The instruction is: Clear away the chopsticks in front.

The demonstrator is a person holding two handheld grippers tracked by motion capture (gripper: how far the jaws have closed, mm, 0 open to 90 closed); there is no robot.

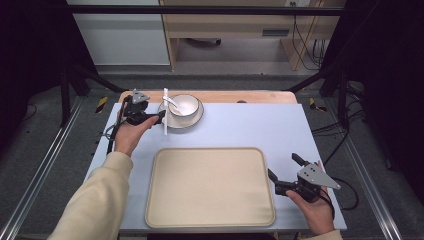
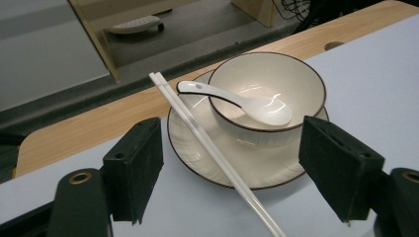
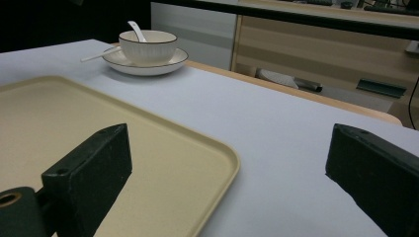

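The left gripper [image 2: 232, 173] had its two black jaws spread wide and held nothing. Between its fingers lay the pair of long white plastic chopsticks [image 2: 212, 150], which leaned with their far ends on the rim of the round white ceramic plate with a dark edge [image 2: 197, 163] and pointed back toward the gripper. I judge that the jaws stood on both sides of them so that they could close on the sticks from the side, where these were lifted a little off the table. Just beyond the fingers, on the plate, stood the white ceramic bowl with a dark rim [image 2: 276, 84], and the white ceramic soup spoon [image 2: 247, 101] rested in it with its handle over the edge.

The right gripper [image 3: 227, 173] also had its fingers wide apart and empty. Below its left finger was a corner of the large beige plastic tray [image 3: 148, 158], which lay on the pale blue table cover [image 3: 296, 133]; probably it waited there to receive things on the tray.

No brand, label or writing could be read on any of these things.
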